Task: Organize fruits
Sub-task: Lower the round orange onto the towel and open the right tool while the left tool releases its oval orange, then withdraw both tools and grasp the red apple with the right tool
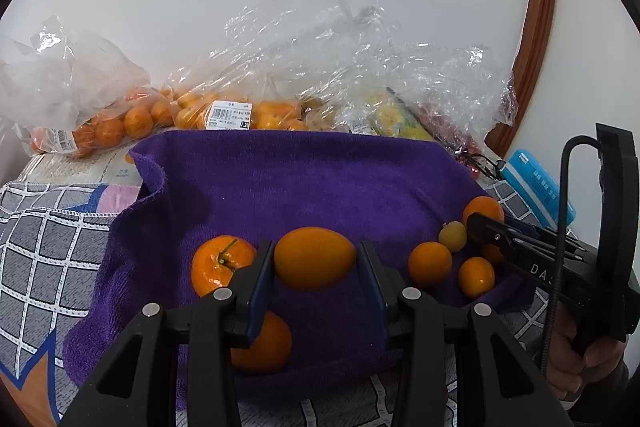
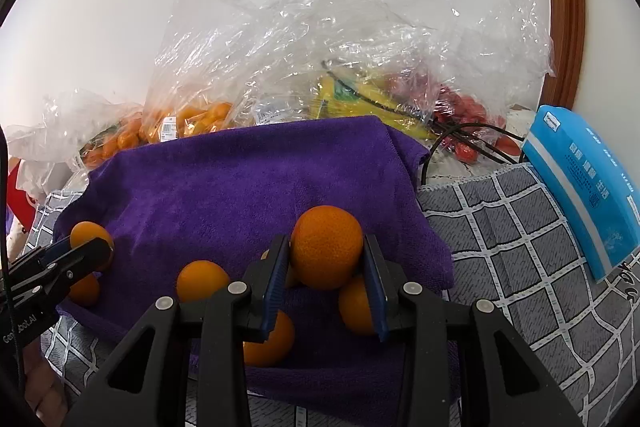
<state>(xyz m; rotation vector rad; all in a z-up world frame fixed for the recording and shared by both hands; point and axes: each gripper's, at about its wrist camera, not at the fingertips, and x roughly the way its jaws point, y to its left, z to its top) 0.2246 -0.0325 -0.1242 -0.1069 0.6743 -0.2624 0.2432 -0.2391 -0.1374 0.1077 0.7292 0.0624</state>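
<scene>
At far left, clear bags of oranges (image 1: 120, 125) lie behind the purple towel (image 1: 304, 183), which covers a grey checked cloth (image 1: 44, 247). The left gripper (image 1: 316, 267) is clamped on an oval orange fruit (image 1: 315, 257); a stemmed mandarin (image 1: 220, 263) sits just beside its left finger, another half hidden beneath. Further right, small fruits (image 1: 430, 263) cluster near the right gripper (image 2: 326, 263), clamped on a round orange (image 2: 327, 247). A blue packet (image 2: 588, 187) leans at far right. The bagged goods behind are hard to make out.
</scene>
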